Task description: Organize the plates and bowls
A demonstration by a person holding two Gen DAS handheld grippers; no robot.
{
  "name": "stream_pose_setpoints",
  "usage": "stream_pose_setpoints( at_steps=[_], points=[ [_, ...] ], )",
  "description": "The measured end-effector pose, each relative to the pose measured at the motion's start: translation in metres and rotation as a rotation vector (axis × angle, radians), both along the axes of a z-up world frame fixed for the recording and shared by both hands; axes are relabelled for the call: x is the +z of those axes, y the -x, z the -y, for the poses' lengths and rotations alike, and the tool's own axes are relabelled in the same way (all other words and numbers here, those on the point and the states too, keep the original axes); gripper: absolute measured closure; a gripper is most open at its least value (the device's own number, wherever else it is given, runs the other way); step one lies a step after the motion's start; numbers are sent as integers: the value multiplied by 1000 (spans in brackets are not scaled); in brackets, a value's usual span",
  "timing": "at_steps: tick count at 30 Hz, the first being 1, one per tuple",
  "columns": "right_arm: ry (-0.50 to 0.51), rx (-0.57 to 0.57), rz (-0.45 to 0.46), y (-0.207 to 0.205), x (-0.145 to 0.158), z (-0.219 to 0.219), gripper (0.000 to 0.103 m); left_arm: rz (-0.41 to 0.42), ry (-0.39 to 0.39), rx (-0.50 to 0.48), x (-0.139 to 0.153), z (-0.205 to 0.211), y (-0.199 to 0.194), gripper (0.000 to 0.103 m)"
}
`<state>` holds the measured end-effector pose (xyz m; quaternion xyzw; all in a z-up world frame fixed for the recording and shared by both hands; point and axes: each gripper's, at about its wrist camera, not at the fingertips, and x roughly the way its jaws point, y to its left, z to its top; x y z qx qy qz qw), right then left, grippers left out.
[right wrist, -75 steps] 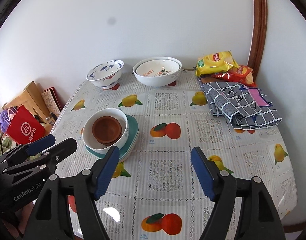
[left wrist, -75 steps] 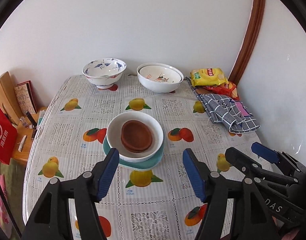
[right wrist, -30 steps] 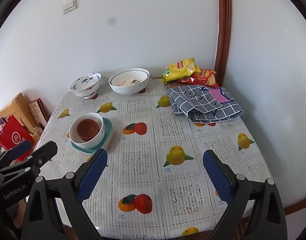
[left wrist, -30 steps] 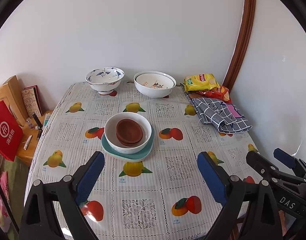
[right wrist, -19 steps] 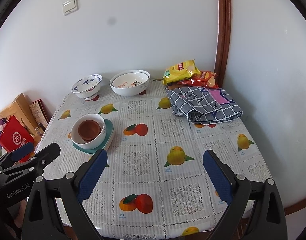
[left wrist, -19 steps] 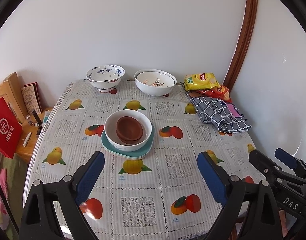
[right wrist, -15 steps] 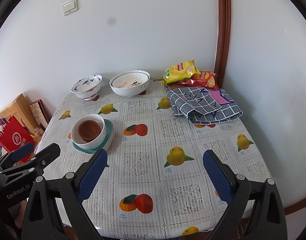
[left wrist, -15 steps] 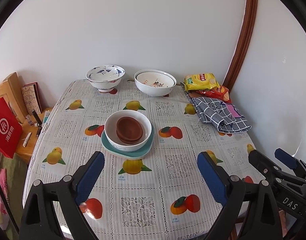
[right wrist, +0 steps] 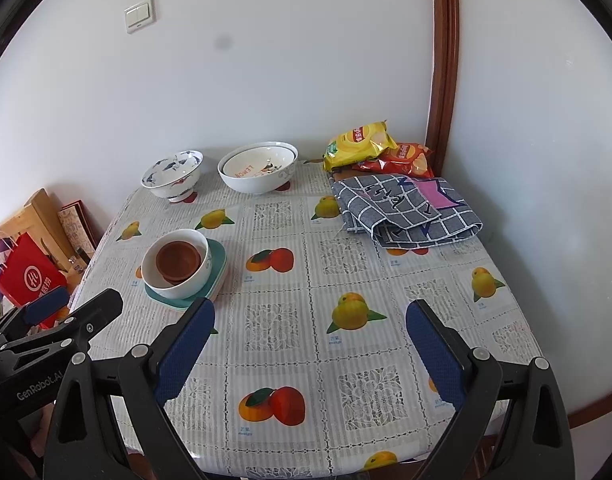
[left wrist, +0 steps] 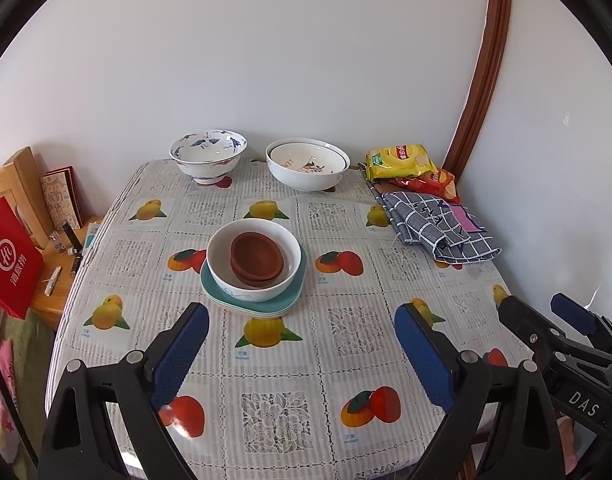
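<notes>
A stack stands mid-table: brown dishes (left wrist: 258, 258) nested in a white bowl (left wrist: 254, 266) on teal plates (left wrist: 290, 300); it also shows in the right wrist view (right wrist: 178, 264). At the back stand a blue-patterned bowl (left wrist: 208, 156) and two nested white bowls (left wrist: 307, 164). My left gripper (left wrist: 302, 344) is open and empty, held back above the table's front edge. My right gripper (right wrist: 309, 340) is open and empty, to the right of the stack.
The fruit-print tablecloth (left wrist: 274, 364) covers the table. A folded checked cloth (left wrist: 437, 228) and snack bags (left wrist: 397, 160) lie at the back right. A red bag (left wrist: 10, 256) and a wooden stand (left wrist: 14, 184) sit left of the table.
Over 2.5 s both grippers pulled back from the stack and their jaws opened wider. In the last half second nothing visibly moved.
</notes>
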<state>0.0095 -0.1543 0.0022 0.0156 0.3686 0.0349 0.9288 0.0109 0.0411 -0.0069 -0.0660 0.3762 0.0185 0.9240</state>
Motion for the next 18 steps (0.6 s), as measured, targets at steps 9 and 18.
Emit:
stream_pose_setpoints(
  at_steps=[9, 18],
  points=[
    [-2, -4, 1, 1, 1, -1, 7, 3, -3, 5, -1, -3, 1, 9],
    [-2, 1, 3, 0, 1, -5, 7, 9, -1, 8, -1, -5, 2, 9]
  ],
)
